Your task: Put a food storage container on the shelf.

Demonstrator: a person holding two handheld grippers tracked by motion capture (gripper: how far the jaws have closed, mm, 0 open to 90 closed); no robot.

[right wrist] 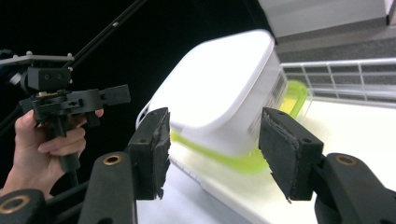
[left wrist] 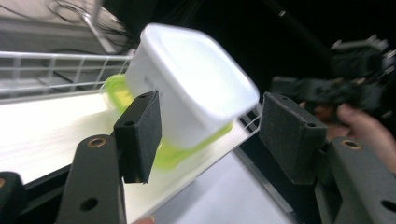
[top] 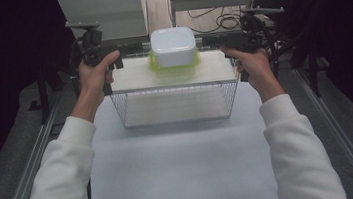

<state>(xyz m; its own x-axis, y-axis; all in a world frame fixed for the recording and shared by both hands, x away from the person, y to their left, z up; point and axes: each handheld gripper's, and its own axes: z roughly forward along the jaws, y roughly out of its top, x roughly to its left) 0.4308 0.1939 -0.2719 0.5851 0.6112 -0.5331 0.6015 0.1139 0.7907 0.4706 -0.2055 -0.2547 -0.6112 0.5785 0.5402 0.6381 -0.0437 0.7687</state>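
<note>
Container (top: 173, 45) blurred between both gaping tongs.

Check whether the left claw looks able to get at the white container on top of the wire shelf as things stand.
Probably yes. The left claw is open, level with the white container that sits upside down on its green lid atop the wire shelf, and nothing stands between them.

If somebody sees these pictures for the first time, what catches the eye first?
A white container sits upside down on its lime-green lid, on the top shelf of a wire rack at the table's far side. The left gripper and right gripper flank it, jaws open, not touching it.
</note>
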